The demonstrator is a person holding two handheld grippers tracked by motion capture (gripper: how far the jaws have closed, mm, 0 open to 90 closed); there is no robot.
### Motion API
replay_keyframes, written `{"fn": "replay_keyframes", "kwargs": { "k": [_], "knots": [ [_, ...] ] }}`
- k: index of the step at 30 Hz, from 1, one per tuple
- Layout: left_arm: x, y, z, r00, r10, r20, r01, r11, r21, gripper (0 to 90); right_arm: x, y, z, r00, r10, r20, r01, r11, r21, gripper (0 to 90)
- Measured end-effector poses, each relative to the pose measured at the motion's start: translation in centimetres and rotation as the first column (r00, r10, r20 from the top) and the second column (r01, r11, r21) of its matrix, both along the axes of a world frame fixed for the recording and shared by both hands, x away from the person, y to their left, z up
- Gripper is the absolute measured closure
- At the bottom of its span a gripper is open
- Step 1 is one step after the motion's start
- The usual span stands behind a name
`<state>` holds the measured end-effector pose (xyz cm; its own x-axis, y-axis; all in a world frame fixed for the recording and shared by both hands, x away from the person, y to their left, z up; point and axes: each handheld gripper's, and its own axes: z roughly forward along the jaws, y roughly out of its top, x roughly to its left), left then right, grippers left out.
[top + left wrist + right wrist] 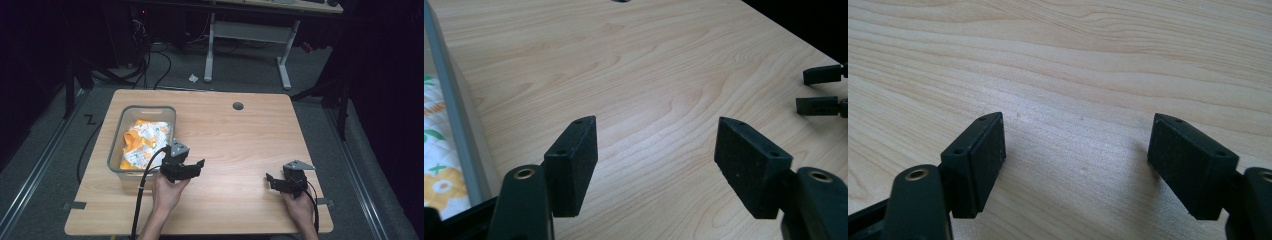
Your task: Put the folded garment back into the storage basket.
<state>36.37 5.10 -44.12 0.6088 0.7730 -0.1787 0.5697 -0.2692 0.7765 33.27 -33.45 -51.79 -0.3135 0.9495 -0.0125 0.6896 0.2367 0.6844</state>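
My left gripper (196, 168) hovers just right of the grey bin (116, 150), held in a hand at the table's front left. Its jaws stand open (656, 137) over bare wood with nothing between them. The bin's wall (455, 105) runs along the left of the left gripper view, and inside lies a white and orange patterned cloth (145, 142) (436, 150). My right gripper (271, 182) is held low near the front right. It is open (1075, 130) and empty above the tabletop. Its two fingertips (821, 75) show at the right edge of the left gripper view.
The light wooden table (240, 140) has a round cable hole (238, 106) near its far edge. A cable (142, 195) trails from the left gripper over the front edge. Behind the table stand another desk's white legs (285, 65) and floor cables (150, 60).
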Motion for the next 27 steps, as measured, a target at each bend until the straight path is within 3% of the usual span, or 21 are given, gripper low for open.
{"fn": "replay_keyframes", "kwargs": {
  "k": [27],
  "knots": [
    [-0.5,-1.9,-3.2,0.9987,-0.017,-0.047,0.017,0.9999,-0.001,35.1,0.0,0.0,0.0,1.0,0.0,0.0,0.0,1.0,0.0,23.3]
  ]
}}
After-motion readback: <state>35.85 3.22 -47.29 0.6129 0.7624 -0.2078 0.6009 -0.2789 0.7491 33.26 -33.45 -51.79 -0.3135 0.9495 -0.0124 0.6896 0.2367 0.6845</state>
